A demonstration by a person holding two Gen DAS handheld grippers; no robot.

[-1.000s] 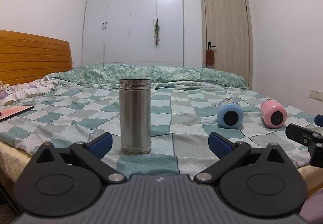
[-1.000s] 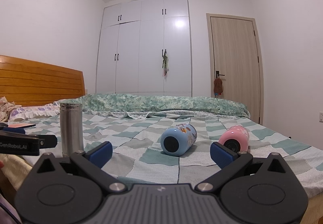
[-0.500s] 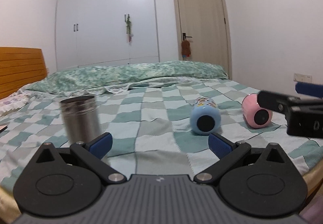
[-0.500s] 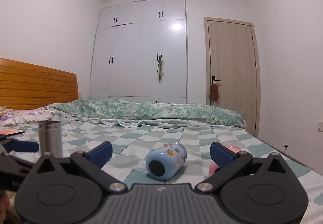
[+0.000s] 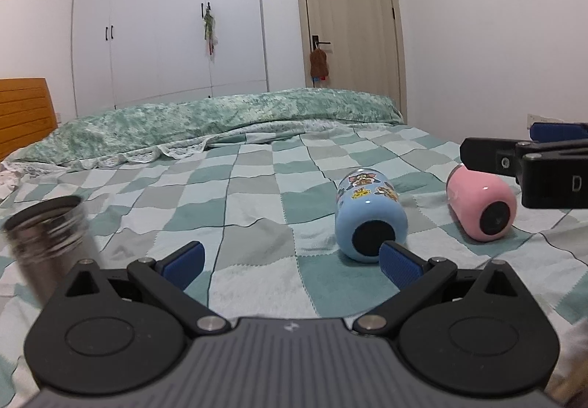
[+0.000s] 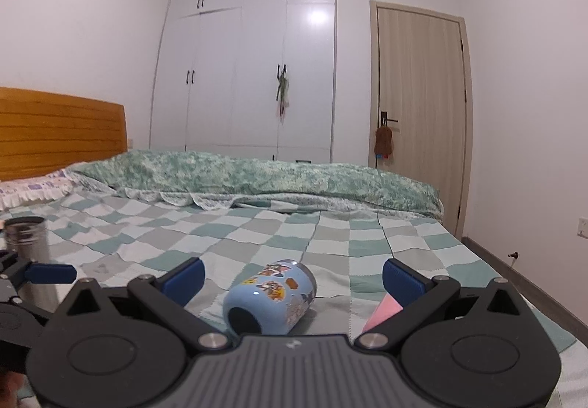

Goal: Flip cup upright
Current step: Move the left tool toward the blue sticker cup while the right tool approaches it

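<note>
Bedroom backdrop behind a checked bedspread [image 6: 257,235].

Folded along the bed's far edge, a green floral quilt [image 6: 257,176]; at the head end, left, an orange wooden headboard [image 6: 55,129] and a frilled pillow [image 6: 33,191]. Against the back wall, a white wardrobe [image 6: 253,59] with black handles and a green ornament [image 6: 282,92] hanging from one; right of it, a beige door [image 6: 419,114] with a brown pouch [image 6: 384,140] on its handle.

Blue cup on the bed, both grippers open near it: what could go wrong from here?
1. The blue cup lies on its side on the soft checked blanket; a push from the fingers may roll it away.
2. The pink cup lies close beside it and could get knocked.
3. The steel cup stands upright near the left gripper; a swing might topple it.
</note>
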